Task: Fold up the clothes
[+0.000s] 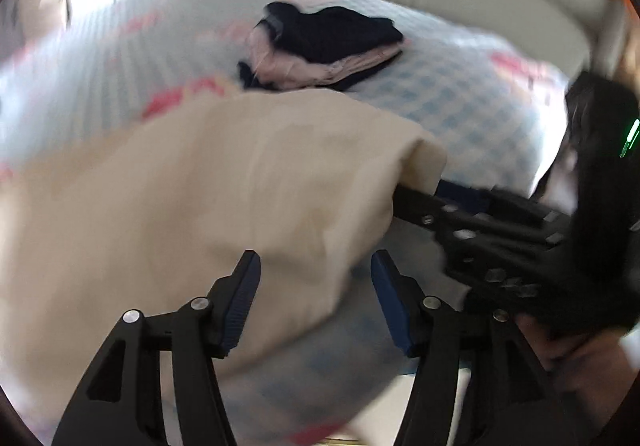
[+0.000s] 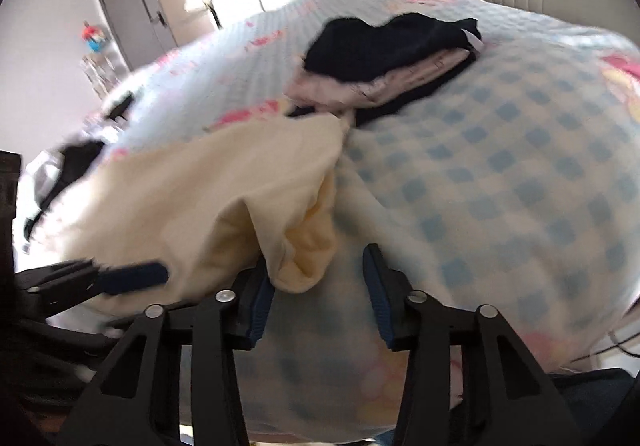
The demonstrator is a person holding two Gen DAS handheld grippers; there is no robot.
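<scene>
Both jaws gape: left hand-held gripper (image 1: pixel 316 266) and right hand-held gripper (image 2: pixel 316 274) grip nothing; cream garment (image 1: pixel 200 182) may slump, fold lost.

the right claw (image 1: pixel 416 194) tips are hidden under the blurred cream garment (image 1: pixel 192 182).

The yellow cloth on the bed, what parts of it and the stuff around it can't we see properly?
- Cream garment: left wrist view, motion blur hides its seams, and the right gripper covers one edge.
- Its near edge: right wrist view, a fold hides the underside.
- Folded pile: both views, too blurred to count pieces.
- Bed cover: cut off by the lens rim.
</scene>
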